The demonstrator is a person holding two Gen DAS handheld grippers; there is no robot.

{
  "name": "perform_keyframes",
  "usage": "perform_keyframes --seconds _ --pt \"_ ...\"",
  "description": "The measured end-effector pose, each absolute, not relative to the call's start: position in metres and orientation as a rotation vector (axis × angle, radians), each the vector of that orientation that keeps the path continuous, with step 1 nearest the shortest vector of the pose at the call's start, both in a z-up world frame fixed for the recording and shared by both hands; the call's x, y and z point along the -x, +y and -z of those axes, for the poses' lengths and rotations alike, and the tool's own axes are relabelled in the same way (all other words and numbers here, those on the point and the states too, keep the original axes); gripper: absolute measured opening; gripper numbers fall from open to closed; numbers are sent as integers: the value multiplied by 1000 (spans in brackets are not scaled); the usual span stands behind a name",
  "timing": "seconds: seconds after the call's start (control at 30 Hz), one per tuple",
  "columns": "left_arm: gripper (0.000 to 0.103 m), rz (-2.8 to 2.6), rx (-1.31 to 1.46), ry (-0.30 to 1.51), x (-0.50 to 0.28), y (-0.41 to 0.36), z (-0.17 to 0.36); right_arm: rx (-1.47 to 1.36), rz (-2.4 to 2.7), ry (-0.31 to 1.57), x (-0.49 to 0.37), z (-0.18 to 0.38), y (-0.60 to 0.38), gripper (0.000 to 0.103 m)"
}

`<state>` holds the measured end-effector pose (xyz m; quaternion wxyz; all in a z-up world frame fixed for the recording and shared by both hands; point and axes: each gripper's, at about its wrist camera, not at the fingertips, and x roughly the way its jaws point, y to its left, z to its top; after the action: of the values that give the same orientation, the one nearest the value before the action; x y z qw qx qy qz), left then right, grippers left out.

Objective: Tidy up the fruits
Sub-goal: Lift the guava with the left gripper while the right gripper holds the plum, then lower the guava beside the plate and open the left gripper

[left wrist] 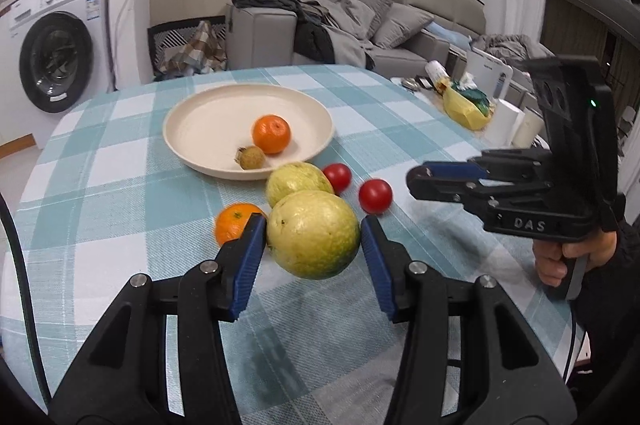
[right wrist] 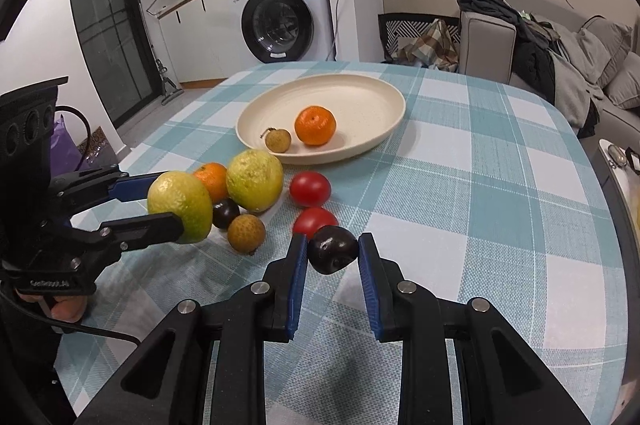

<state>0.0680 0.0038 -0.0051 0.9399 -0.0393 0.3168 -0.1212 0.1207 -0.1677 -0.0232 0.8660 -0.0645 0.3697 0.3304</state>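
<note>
My left gripper [left wrist: 313, 239] is shut on a large yellow-green guava [left wrist: 313, 235], held just above the checked tablecloth [left wrist: 120, 193]. In the right wrist view that gripper [right wrist: 172, 203] and its guava [right wrist: 180, 205] are at the left. My right gripper [right wrist: 332, 253] is shut on a dark plum [right wrist: 332, 249]; it shows side-on [left wrist: 416, 181] in the left wrist view, its plum hidden. A cream plate [left wrist: 192, 113] [right wrist: 360, 85] holds a mandarin [left wrist: 271, 133] and a small brown longan [left wrist: 252, 157]. Loose on the cloth are a second guava [right wrist: 254, 181], two tomatoes [right wrist: 310, 188] [right wrist: 314, 219], a mandarin [right wrist: 212, 179], another plum [right wrist: 225, 213] and a longan [right wrist: 246, 233].
A side table with a yellow bag [left wrist: 466, 107] and white containers stands past the table's right edge. Behind are a grey sofa [left wrist: 360, 25] with clothes and a washing machine [right wrist: 280, 13]. A hand [left wrist: 560, 257] grips the right tool's handle.
</note>
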Motion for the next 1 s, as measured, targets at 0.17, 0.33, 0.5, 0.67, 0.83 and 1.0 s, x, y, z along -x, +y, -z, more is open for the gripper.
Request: perform_keyframes --seconds 0.17,0.33,0.5,0.67,0.83,1.0 --pt "46 183 115 603 -70 19 -4 115 -708 734 -117 16 -166 27" --pt "46 132 141 584 -78 33 -7 88 -725 704 -119 9 -163 27" --pt "46 100 148 574 -86 39 -10 57 -734 684 -124 2 -159 27" --pt "46 73 149 567 -96 43 -11 36 -742 665 -131 -3 -152 27" --pt "37 60 155 560 -108 46 -13 25 -751 659 -143 -5 -145 27" --pt "34 64 155 599 -115 47 -4 32 -757 659 -150 -6 -138 27"
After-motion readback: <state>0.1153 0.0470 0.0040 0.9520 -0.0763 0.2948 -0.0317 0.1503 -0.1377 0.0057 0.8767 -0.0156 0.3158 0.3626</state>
